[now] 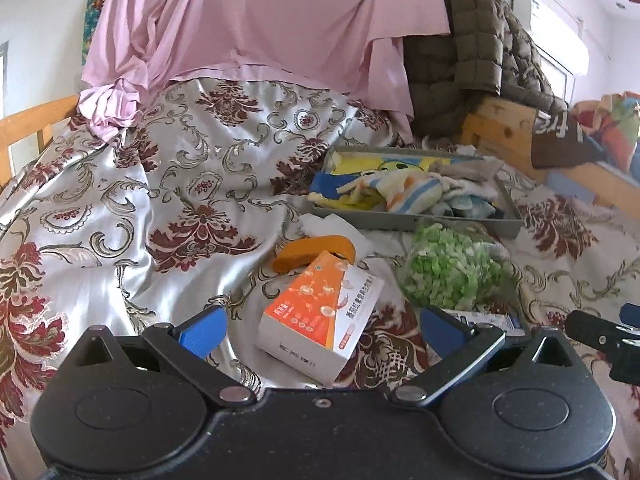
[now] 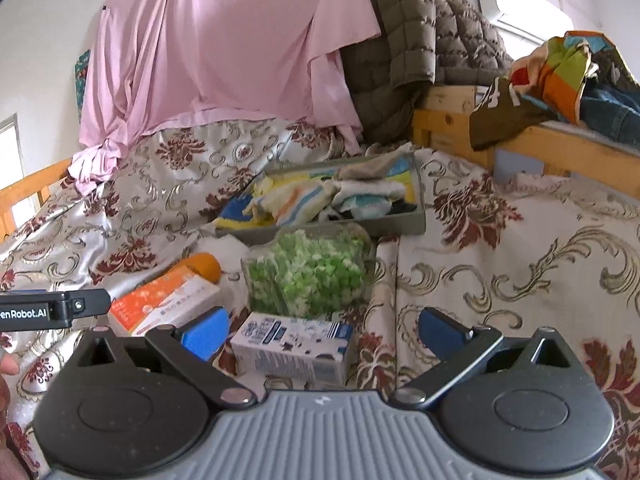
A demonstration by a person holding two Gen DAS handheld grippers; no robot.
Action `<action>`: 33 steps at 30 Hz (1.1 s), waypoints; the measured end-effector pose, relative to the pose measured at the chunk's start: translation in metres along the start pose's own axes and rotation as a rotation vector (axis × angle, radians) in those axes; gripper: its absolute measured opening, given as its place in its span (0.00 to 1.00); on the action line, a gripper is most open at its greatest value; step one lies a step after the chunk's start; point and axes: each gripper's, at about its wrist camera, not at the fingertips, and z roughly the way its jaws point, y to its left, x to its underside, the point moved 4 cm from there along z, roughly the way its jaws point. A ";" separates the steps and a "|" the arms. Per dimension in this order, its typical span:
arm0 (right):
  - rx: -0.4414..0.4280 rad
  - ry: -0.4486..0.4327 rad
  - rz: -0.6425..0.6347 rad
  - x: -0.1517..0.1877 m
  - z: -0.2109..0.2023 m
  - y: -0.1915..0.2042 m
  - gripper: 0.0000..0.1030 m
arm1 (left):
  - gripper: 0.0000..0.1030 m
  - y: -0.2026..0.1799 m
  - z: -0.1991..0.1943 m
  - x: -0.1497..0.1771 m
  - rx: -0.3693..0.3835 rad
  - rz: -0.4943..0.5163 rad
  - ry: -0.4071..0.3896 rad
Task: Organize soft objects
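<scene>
**Both grippers open above cluttered bed; soft items gathered in grey tray**

The left gripper (image 1: 322,330) stood with its blue pads spread wide, holding nothing. An orange-and-white carton (image 1: 320,322) lay on the bedspread (image 1: 120,200) between and just ahead of those pads. The right gripper (image 2: 324,330) was likewise spread wide and empty, with a blue-and-white carton (image 2: 292,346) lying between its pads.

Open room: the widest bare stretch of bedspread lay to the left in the left wrist view, and to the right in the right wrist view. A wooden rail (image 1: 36,120) bounded the bed on the left; a wooden frame (image 2: 520,140), hung with a dark cloth and coloured garments, bounded it on the right. At the far side a pink sheet (image 2: 220,60) hung down to the bedspread, with a quilted olive jacket (image 2: 408,48) beside it.

Containers: a shallow grey tray (image 1: 420,222) sat on the bedspread beyond the cartons. It held a heap of soft cloths (image 1: 416,192), striped, yellow, blue and beige; some reached over the rim. A clear bag of green and white pieces (image 2: 308,276) lay just in front of the tray, touching or nearly touching its near wall. An orange curved object (image 1: 316,254) rested on a white tissue (image 1: 344,232) left of the bag, close against the orange-and-white carton.
</scene>
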 end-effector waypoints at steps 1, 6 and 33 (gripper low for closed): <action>-0.001 0.006 -0.002 0.001 0.001 0.001 1.00 | 0.99 -0.001 0.000 0.001 0.000 0.004 0.004; -0.010 0.039 -0.008 0.007 0.007 0.004 1.00 | 0.99 -0.001 0.004 0.003 -0.012 0.004 0.029; -0.078 0.095 -0.070 0.023 0.029 0.030 1.00 | 0.99 0.005 0.021 0.003 -0.031 -0.059 0.086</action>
